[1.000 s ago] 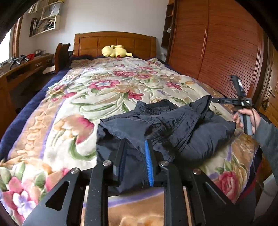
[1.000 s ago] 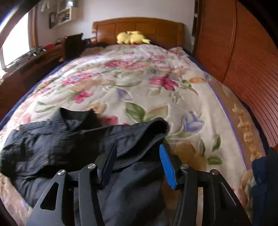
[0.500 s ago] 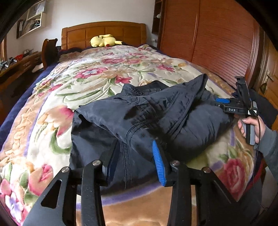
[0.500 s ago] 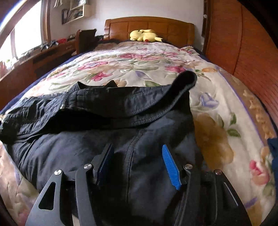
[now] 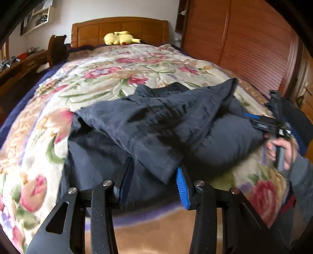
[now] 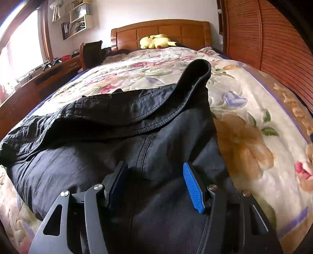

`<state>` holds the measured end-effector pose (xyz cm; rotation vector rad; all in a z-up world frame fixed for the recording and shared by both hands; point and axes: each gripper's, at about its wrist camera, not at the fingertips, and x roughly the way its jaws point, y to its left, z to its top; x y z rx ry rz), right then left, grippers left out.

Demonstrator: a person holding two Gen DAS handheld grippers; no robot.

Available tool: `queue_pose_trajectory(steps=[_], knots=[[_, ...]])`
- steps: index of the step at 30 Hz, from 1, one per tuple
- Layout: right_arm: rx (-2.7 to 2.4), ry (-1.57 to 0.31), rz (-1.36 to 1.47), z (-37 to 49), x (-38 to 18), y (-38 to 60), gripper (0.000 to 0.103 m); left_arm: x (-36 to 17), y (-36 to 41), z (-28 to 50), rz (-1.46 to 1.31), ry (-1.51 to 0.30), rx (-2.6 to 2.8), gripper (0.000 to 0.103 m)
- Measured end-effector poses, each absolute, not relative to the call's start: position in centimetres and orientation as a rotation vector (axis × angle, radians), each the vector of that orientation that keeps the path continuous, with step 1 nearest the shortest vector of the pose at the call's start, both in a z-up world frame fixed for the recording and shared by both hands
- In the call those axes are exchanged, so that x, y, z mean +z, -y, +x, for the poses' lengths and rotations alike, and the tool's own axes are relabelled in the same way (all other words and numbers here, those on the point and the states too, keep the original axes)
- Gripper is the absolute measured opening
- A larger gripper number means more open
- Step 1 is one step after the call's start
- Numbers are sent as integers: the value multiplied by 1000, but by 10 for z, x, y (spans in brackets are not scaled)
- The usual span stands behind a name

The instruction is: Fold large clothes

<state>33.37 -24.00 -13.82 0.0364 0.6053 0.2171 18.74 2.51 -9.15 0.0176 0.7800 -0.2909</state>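
We see motion blur across the jacket in the left wrist view. Its near hem is hidden behind the right gripper. The desk clutter is too small to identify; the shelf is cropped.

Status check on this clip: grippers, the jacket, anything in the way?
Left gripper open, over jacket hem. Right gripper open, low over the cloth. Dark jacket bunched on floral blanket, sleeve flopped across, not flat. Nothing blocking.
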Motion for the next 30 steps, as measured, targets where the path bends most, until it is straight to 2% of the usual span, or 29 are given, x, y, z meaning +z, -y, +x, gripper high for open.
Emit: queue_pose_trajectory(steps=[1, 3, 6, 17, 23, 28, 30], knots=[[219, -601, 41, 333, -139, 241, 60, -91, -24, 191, 22, -782, -298, 38], [221, -596, 47, 330, -141, 242, 60, -86, -21, 204, 19, -795, -334, 17], [219, -570, 44, 327, -139, 243, 60, -72, -25, 218, 9, -771, -332, 6], [266, -541, -34, 337, -113, 240, 60, -10, -63, 312, -16, -674, -205, 4], [228, -569, -83, 386, -85, 256, 60, -20, -85, 362, -35, -691, -133, 4], [188, -669, -127, 441, -90, 260, 60, -42, -101, 382, -85, -737, -147, 4], [189, -707, -113, 459, -94, 262, 60, -48, -103, 379, -93, -755, -176, 7]])
